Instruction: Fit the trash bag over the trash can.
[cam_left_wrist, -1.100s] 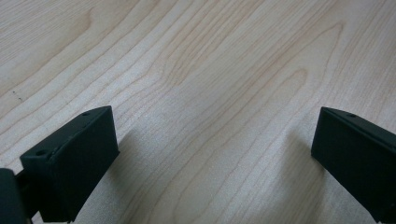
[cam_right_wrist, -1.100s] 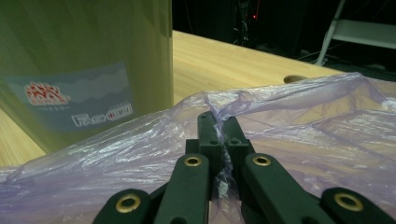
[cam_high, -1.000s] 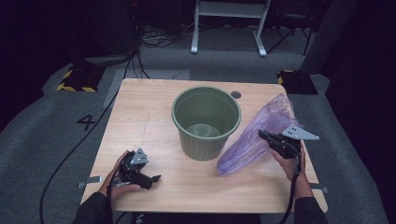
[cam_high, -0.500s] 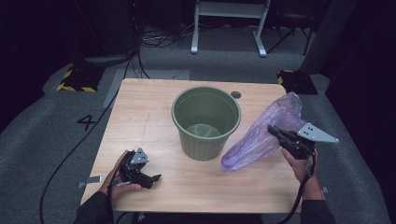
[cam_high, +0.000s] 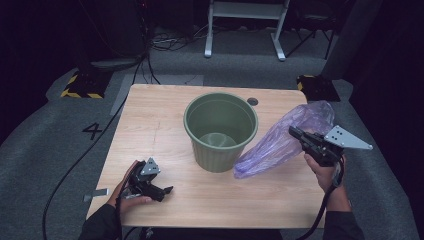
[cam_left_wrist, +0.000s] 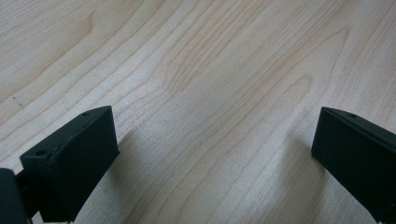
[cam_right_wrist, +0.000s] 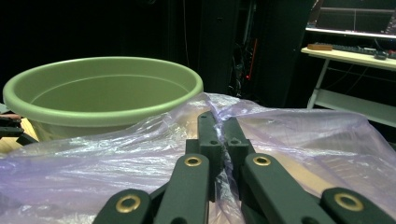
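A green bin (cam_high: 220, 128) stands upright in the middle of the wooden table (cam_high: 160, 120). To its right a thin purple plastic bag (cam_high: 280, 142) hangs lifted at one side, its lower end resting on the table. My right gripper (cam_high: 294, 132) is shut on the bag's film; the right gripper view has its jaws pinching the purple bag (cam_right_wrist: 289, 140) with the green bin (cam_right_wrist: 102, 91) just beyond. My left gripper (cam_high: 167, 190) lies low at the table's near left corner, open. Its black fingers (cam_left_wrist: 70, 158) stand wide apart over bare wood.
A small round hole (cam_high: 252, 101) sits in the tabletop behind the bin. Grey floor surrounds the table, with cables, a white desk frame (cam_high: 245, 25) and yellow-black striped blocks (cam_high: 80, 85) at the back.
My right gripper has risen and moved right with the purple bag, lifting that side off the table. My left gripper has stayed put.
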